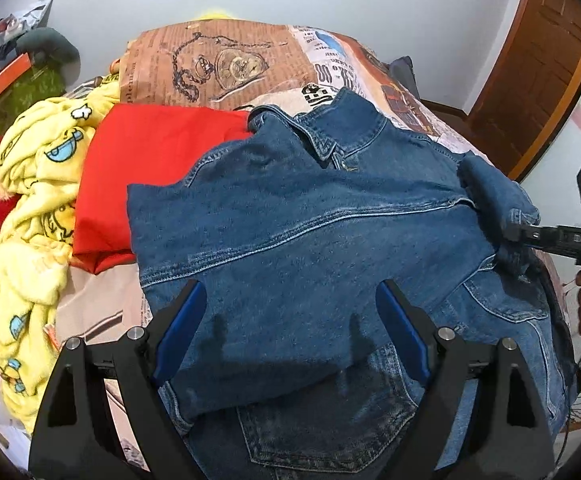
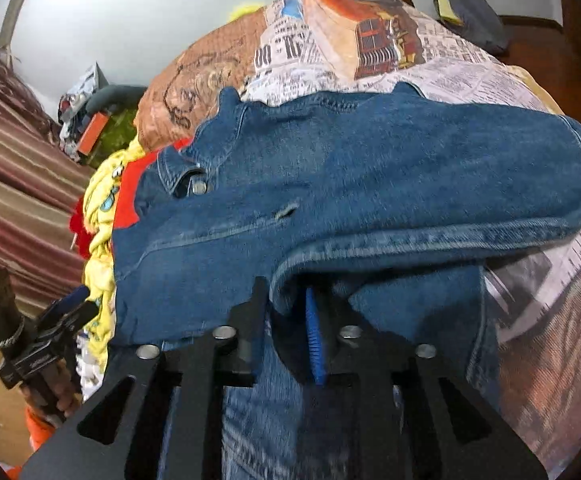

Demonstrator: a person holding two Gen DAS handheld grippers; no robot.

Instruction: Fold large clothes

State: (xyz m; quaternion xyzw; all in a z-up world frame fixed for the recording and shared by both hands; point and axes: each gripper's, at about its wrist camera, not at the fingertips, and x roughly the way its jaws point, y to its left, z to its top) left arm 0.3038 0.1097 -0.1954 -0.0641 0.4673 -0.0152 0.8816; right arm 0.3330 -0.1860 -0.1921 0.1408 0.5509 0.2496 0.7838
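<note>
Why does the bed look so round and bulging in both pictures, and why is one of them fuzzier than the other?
Both views come through fisheye lenses, which bend the bed and door into curves. The left wrist view is sharp, and the left gripper casts finger shadows on the denim jacket. The right wrist view is smeared with motion blur, worst around the right gripper.

Even indoor light, heavy fisheye bending, dark corners, perhaps motion blur in right view.
</note>
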